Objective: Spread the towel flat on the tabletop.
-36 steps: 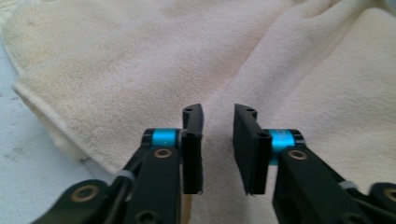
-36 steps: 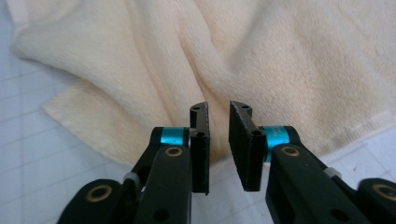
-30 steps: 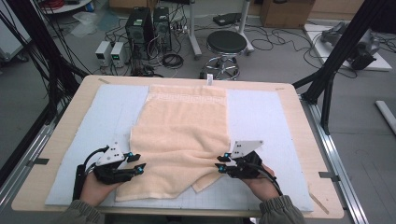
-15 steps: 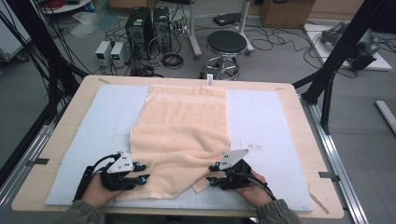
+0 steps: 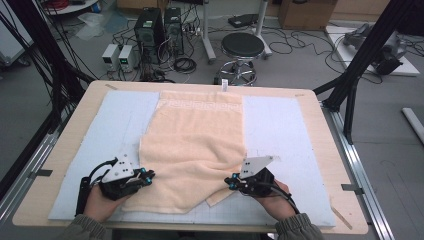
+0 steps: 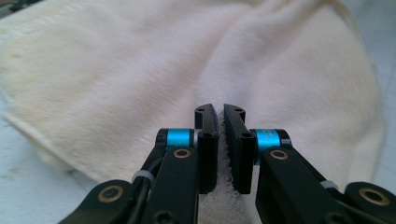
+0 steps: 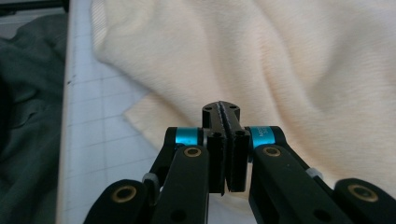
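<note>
Both of my hand-held grippers have drawn the towel (image 5: pixel 195 145) nearer the surface's (image 5: pixel 320 125) front edge. Left hand-held gripper (image 5: pixel 146 175) and right hand-held gripper (image 5: pixel 231 182) each stay clamped on its near hem; beyond, it runs rumpled to the far edge.

Each hand carries a black two-jaw tool. The left gripper (image 5: pixel 148 174) and the right gripper (image 5: pixel 231 182) each bear a pale grey three-cornered plate on top, dotted with small dark holes, and a black cable looping back over the hand. Up close, the fingers (image 6: pixel 206 149) are flat black blocks with small screw holes, backed by bright blue anodised collars and brass-coloured pivot screws; a white cable tie wraps one linkage. The person wears olive-grey sleeves (image 5: pixel 295 231).
</note>
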`<action>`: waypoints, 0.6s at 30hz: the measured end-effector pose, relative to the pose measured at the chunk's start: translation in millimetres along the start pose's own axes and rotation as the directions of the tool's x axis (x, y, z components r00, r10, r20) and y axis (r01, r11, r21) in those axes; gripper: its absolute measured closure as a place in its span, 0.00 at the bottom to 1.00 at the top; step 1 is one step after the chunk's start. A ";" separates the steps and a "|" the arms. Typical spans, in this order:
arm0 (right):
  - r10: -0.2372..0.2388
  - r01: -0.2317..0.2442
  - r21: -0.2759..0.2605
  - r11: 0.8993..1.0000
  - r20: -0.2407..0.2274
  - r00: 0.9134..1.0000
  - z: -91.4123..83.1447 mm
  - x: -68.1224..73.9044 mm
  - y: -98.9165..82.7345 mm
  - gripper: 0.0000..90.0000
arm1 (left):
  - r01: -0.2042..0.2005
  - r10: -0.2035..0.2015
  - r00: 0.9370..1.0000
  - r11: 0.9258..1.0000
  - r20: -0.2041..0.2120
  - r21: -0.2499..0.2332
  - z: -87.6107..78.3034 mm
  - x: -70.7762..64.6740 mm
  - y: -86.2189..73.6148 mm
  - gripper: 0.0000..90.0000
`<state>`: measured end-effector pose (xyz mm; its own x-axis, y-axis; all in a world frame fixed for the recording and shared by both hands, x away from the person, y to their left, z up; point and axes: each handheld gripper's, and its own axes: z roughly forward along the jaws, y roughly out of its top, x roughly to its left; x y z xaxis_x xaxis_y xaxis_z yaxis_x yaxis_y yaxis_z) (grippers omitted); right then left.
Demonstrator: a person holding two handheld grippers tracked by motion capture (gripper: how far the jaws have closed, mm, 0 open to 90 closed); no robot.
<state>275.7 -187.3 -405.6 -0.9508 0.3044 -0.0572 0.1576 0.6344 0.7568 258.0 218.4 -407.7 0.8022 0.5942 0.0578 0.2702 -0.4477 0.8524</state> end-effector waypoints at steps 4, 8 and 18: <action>0.031 -0.031 -0.015 0.999 -0.003 1.000 1.7 -8.0 -0.1 0.99 | 0.113 -0.116 0.988 0.993 -0.099 -0.044 4.1 23.2 5.1 0.93; 0.007 -0.008 -0.022 1.000 -0.036 0.999 11.4 -0.1 5.5 0.88 | 0.204 -0.204 0.964 0.979 -0.172 -0.016 19.6 46.5 1.5 0.93; -0.061 0.068 0.046 0.997 -0.137 0.989 45.7 27.8 17.0 0.75 | 0.105 -0.106 0.993 0.994 -0.061 -0.018 5.1 32.5 -5.0 0.61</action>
<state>264.2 -135.6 -424.1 -0.9863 0.1646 -0.0132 0.1048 0.6856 0.7204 285.5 236.5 -412.8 0.7355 0.6775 -0.0012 0.3429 -0.3706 0.8632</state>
